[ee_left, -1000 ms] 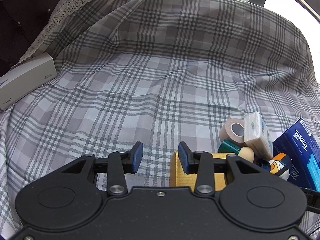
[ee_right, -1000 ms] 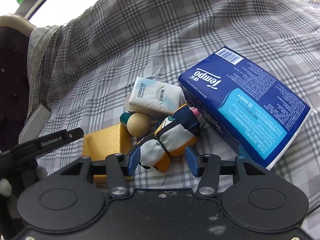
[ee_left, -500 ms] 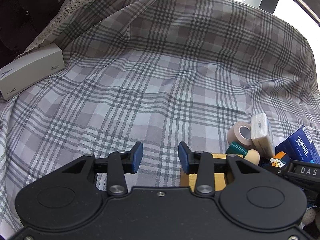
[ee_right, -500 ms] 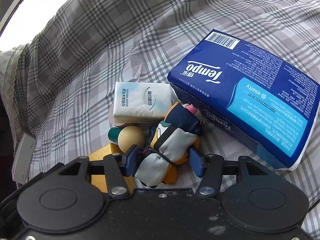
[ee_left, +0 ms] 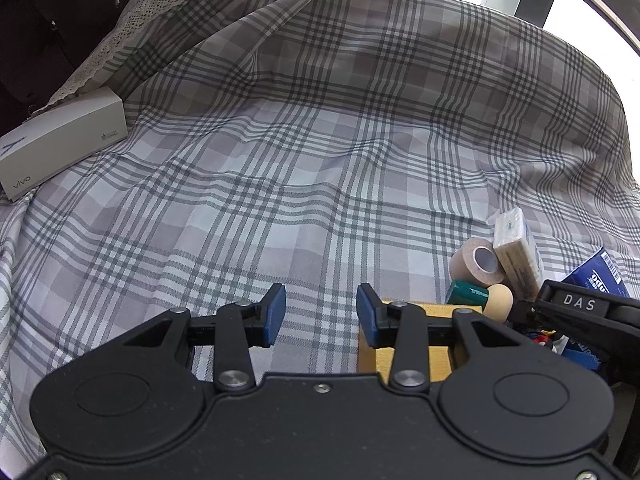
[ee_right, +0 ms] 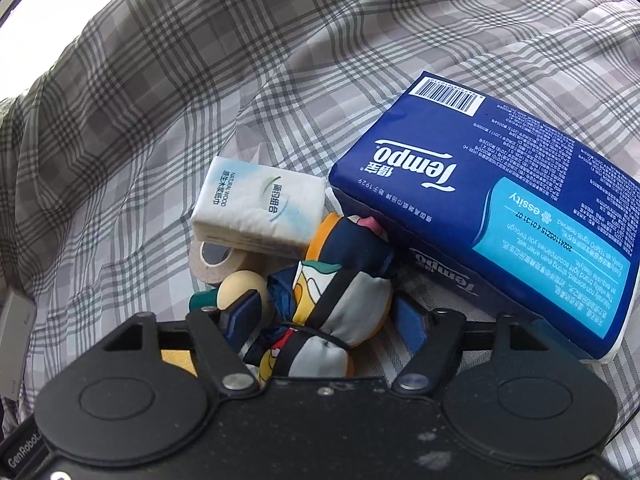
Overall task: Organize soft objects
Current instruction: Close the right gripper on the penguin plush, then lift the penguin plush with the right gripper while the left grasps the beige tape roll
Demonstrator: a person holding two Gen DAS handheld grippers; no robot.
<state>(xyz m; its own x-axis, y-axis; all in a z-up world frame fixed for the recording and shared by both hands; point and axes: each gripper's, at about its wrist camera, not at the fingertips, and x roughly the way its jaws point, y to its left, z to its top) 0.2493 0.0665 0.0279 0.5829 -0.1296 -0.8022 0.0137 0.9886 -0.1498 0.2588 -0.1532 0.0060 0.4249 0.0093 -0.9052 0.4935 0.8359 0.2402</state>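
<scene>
A pile of items lies on a grey plaid bedsheet (ee_left: 304, 152). In the right wrist view a folded patterned cloth bundle (ee_right: 340, 300) lies between the open fingers of my right gripper (ee_right: 326, 318), which straddle it. A white tissue pack (ee_right: 260, 208), a blue Tempo tissue pack (ee_right: 500, 232), a beige tape roll (ee_right: 216, 260) and a wooden ball (ee_right: 240, 288) crowd around it. My left gripper (ee_left: 320, 314) is open and empty over bare sheet, left of a yellow box (ee_left: 412, 356).
A white vivo box (ee_left: 60, 144) lies at the far left by a lace-edged pillow (ee_left: 168, 4). The pile's tape roll (ee_left: 478, 262), tissue pack (ee_left: 518, 256) and a green object (ee_left: 466, 292) show at the right of the left wrist view.
My right gripper has moved forward and down, so the cloth bundle now sits deeper between its fingers. The left gripper has drifted slightly back and left; both stay open.
</scene>
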